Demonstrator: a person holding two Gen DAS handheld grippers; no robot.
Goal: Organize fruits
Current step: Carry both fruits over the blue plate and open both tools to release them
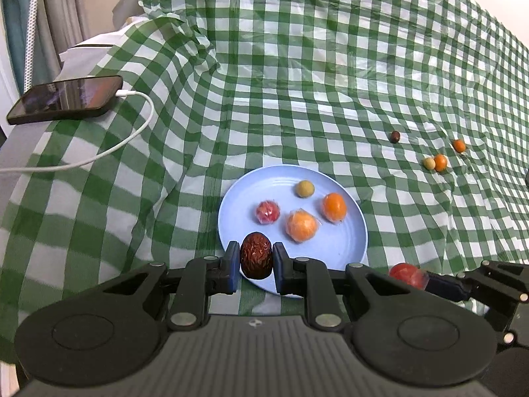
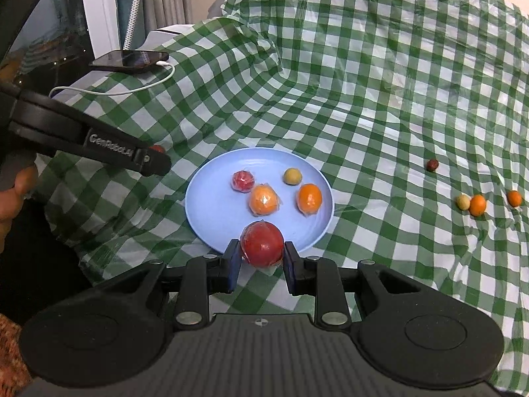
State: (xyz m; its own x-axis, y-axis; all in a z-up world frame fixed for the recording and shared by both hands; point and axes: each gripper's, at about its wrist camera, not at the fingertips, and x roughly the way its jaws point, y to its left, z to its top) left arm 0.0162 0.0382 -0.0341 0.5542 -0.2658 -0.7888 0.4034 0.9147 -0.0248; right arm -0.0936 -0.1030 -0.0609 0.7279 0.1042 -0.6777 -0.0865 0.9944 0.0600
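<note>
The left tongs point(image 1: 256, 259) are gripping a wrinkled brown date point(image 1: 256, 258) over the near edge of the blue plate point(image 1: 347, 248). The right tongs point(image 2: 261, 248) are clamping a wrapped red fruit point(image 2: 262, 243) at the same rim. Farther right, loose small fruits point(image 2: 477, 204) are lying on the checked cloth point(image 2: 363, 82).

A home room.
Green checked cloth point(image 1: 297, 82) drapes the worktop; a charging phone point(image 1: 66, 99) and curtains point(image 1: 49, 10) sit behind.
</note>
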